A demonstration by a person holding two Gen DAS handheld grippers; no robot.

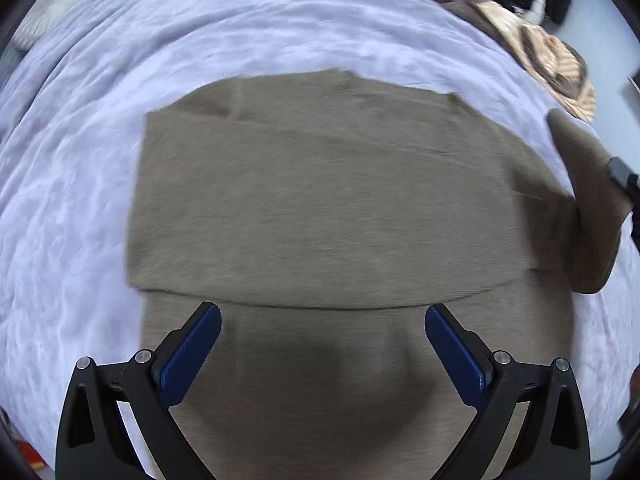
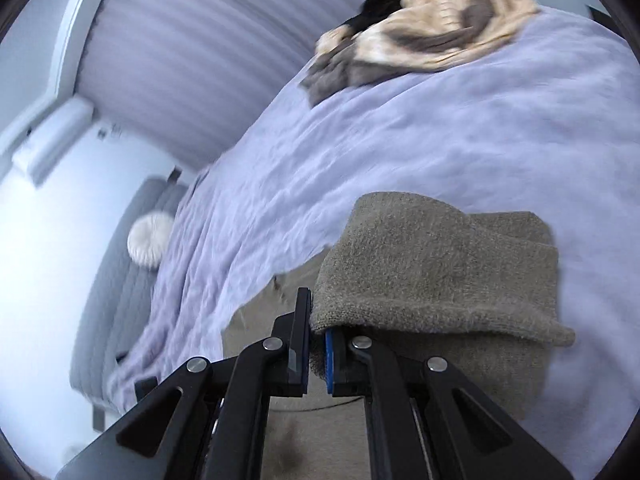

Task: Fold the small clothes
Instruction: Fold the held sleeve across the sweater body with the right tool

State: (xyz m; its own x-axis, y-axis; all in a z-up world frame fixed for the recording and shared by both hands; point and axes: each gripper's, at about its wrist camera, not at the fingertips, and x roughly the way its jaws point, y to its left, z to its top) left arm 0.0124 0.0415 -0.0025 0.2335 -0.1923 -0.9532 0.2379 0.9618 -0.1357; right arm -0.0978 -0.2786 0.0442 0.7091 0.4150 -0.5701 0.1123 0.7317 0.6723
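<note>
While the left claw [image 1: 322, 316] hangs over the sweater [image 1: 320, 200] with jaws spread wide and nothing between them, the right claw [image 2: 318, 320] is clamped on a raised sleeve [image 2: 436, 264]. Sweater lies part-folded on the lilac bed cover [image 1: 100, 160]. More clothes [image 2: 432, 28] sit heaped at the bed's far edge.

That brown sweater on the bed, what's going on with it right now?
A person with a handheld gripper in each hand is folding the brown sweater on the lavender bedspread. The right gripper is shut on a lifted part of the knit, probably a sleeve, raised off the bed. The left gripper is open, above the sweater's near part, holding nothing. One fold already lies across the body. A pile of other clothes waits at the far end.
</note>
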